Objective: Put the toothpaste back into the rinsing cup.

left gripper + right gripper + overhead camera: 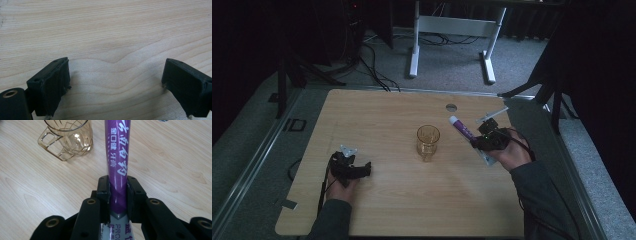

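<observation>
Pale wood worktop (402, 200): my right tongs (117, 192) clamp a purple tube (117, 157), its long axis pointing to eleven o'clock, at three o'clock of the amber mug (428, 142); left tongs (115, 82) gape empty.

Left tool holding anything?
No, in the left gripper view the left tool has its jaws spread wide with only bare table between them.
</observation>
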